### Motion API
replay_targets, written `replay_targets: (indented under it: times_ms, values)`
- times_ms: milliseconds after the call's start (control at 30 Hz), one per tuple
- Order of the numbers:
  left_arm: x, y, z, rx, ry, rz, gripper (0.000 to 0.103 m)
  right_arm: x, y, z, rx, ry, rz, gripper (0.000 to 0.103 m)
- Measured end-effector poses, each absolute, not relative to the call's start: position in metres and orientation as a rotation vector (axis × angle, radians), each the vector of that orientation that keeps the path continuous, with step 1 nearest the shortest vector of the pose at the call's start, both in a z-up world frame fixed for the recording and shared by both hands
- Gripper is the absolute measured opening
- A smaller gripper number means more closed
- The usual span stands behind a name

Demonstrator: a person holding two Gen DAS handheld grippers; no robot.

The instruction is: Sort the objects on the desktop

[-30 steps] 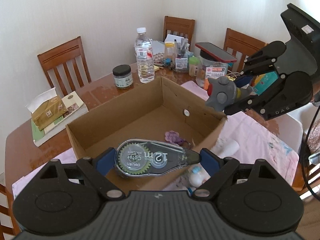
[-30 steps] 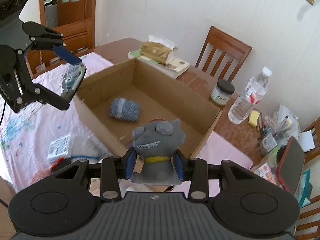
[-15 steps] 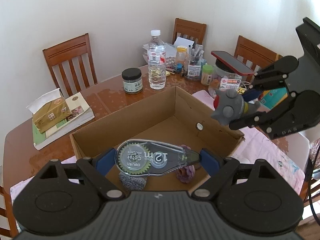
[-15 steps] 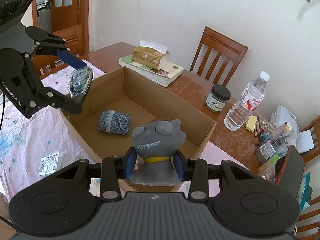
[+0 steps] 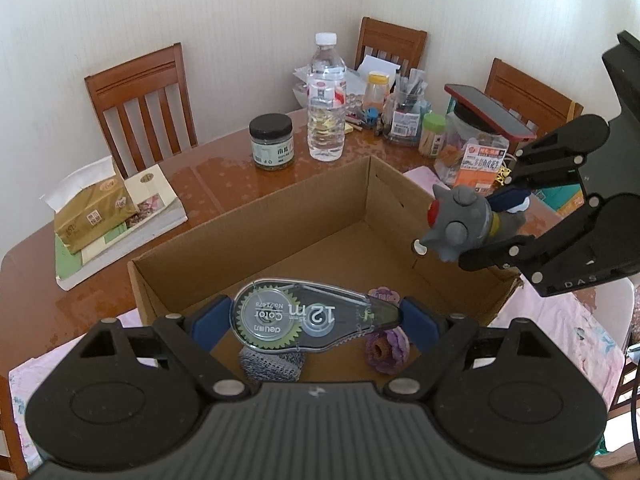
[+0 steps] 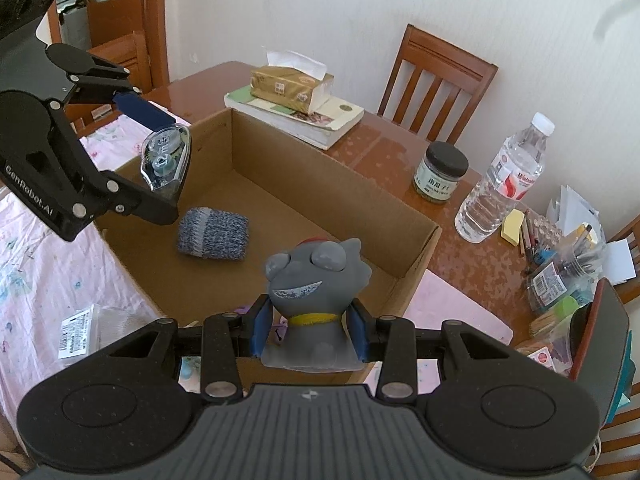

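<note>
**Two tools carry a tape dispenser and a toy over an open box**

The left tool pinches a clear correction-tape dispenser lengthwise between its blue pads, above the near edge of an open cardboard box. The right tool pinches a grey grinning toy figure by its base, above the box's opposite end. Neither thing touches the box.

The step in hand appears to be the drop-off: both items hang over the box, ready for release. The next move likely calls for lowering each tool inside the walls and spreading its jaws so the item lands on the box floor, clear of what lies there.

Inside the box lie one rolled grey-blue cloth and one small purple ring-shaped thing. On the brown tabletop beyond stand one water bottle and one dark-lidded jar. One tissue pack rests on a book. Three wooden chairs stand along the wall.
</note>
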State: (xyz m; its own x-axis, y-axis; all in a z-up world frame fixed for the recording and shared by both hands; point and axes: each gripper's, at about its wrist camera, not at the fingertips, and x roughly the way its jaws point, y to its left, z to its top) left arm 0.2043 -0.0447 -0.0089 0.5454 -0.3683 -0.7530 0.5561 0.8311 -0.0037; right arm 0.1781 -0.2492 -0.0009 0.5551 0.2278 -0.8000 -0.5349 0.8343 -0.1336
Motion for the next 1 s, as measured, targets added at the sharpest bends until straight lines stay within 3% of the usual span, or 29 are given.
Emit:
replay_targets:
  times_ms: [433, 467, 500, 567, 733, 1000]
  values:
    - [0.222, -0.061, -0.018, 0.26, 0.822, -0.551, 0.093, 0.206, -0.245, -0.017, -0.383, 0.911, 0.41, 0.047]
    - [0.222, -0.062, -0.019, 0.263, 0.82, -0.545, 0.094, 0.206, -0.245, -0.017, -0.384, 0.91, 0.402, 0.052]
    - [0.222, -0.063, -0.02, 0.268, 0.82, -0.542, 0.094, 0.206, -0.245, -0.018, -0.385, 0.907, 0.392, 0.07]
    - [0.222, -0.063, -0.021, 0.273, 0.829, -0.547, 0.094, 0.204, -0.246, -0.016, -0.386, 0.885, 0.377, 0.086]
    - [0.218, -0.063, -0.02, 0.298, 0.84, -0.544, 0.095, 0.196, -0.246, -0.011, -0.4, 0.872, 0.403, 0.088]
    - [0.193, -0.059, -0.01, 0.354, 0.825, -0.559, 0.098, 0.179, -0.244, -0.006, -0.405, 0.847, 0.419, 0.1]
